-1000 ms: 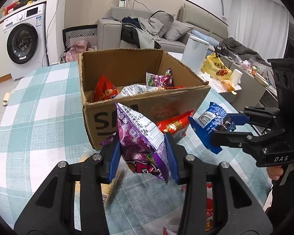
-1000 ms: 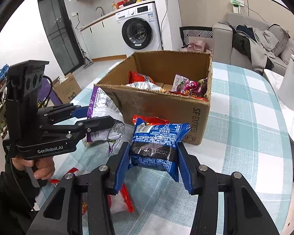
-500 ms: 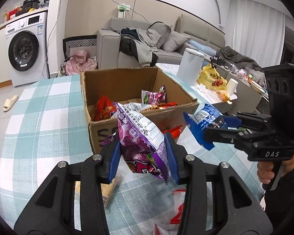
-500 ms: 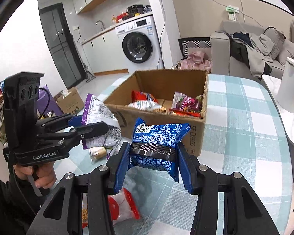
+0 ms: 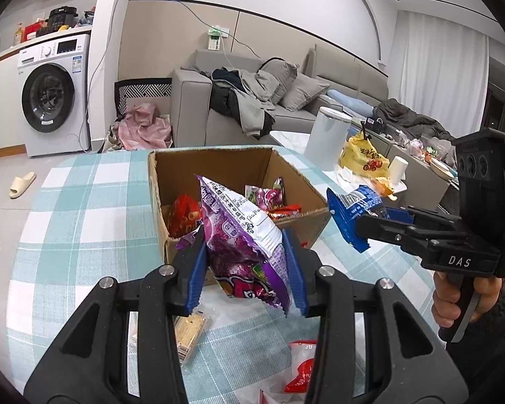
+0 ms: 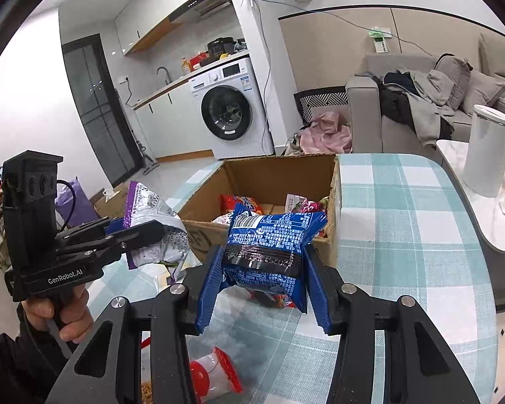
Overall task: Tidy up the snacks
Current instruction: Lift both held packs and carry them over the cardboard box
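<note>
Left wrist view shows the left gripper (image 5: 244,262) clenched on a purple snack bag (image 5: 242,235), its blue pads pressing both sides, with the bag lifted off the checked tablecloth (image 5: 84,208) and hanging just in front of the open cardboard box (image 5: 239,155). To the right in that view, the right gripper (image 5: 358,224) grasps a blue snack packet (image 5: 353,203) at about the same height, just beside the box's near right corner. The right wrist view confirms it: the blue packet sits squeezed between the pads, and the box opening lies directly beyond it, already holding a red packet (image 6: 239,202) and other wrappers.

The step in hand appears to be the carry: both snacks are picked up and raised toward the box, neither yet over the opening. The next move calls for bringing each gripper forward past the near wall until the bag hangs clear above the interior, then letting go so it drops among the packets already inside. Both bags are soft and bulky, so they may snag on the cardboard rim if released too early. More snacks, among them a clear packet with red ends (image 6: 215,373) and a cracker pack (image 5: 190,333), lie on the table nearer the person and remain to be gathered.
</note>
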The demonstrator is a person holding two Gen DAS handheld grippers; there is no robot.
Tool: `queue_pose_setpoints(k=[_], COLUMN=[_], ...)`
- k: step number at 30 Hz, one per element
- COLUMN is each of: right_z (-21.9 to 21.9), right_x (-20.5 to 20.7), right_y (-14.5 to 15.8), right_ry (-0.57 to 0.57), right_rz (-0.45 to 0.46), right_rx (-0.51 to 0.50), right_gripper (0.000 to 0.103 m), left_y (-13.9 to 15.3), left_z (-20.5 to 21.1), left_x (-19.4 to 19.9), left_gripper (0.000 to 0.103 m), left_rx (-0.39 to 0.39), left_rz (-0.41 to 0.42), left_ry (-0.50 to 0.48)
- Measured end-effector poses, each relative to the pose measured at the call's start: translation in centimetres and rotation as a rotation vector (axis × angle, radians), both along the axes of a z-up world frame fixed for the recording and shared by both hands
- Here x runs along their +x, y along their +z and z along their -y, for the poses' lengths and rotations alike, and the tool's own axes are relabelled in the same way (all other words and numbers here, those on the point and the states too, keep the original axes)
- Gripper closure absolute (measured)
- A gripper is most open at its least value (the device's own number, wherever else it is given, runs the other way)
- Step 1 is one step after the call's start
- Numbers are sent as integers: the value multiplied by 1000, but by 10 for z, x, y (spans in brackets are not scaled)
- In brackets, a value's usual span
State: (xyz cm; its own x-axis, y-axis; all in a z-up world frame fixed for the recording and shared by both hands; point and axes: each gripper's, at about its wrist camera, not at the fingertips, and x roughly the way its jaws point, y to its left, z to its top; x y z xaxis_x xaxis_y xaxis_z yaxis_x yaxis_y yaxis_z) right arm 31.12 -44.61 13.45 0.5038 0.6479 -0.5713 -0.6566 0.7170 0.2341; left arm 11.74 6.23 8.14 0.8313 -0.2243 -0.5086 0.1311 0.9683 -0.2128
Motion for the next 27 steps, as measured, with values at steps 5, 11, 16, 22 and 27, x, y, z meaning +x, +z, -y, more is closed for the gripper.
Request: queue_pose_setpoints(k=[5,11,16,22,27], right_z=[1,-1,-5,-13,-18], right_x=[-1,1,5,15,22], right_y=[4,9,12,15,20], right_ry=[-20,-32,-44,-50,-56], right_rz=[9,23,24,26,32], right_rx=[11,23,24,26,28], right_gripper=[55,55,55,55,55], left_y=[12,27,38,46,48], left_z=[-1,-7,-4,-3,-8], left_x=[-3,0,11,32,50], left_gripper=[64,64,64,64,64], left_rx=[6,5,10,18,10], left_rz=[23,37,52,54,47], left_ry=[14,35,51,65,90])
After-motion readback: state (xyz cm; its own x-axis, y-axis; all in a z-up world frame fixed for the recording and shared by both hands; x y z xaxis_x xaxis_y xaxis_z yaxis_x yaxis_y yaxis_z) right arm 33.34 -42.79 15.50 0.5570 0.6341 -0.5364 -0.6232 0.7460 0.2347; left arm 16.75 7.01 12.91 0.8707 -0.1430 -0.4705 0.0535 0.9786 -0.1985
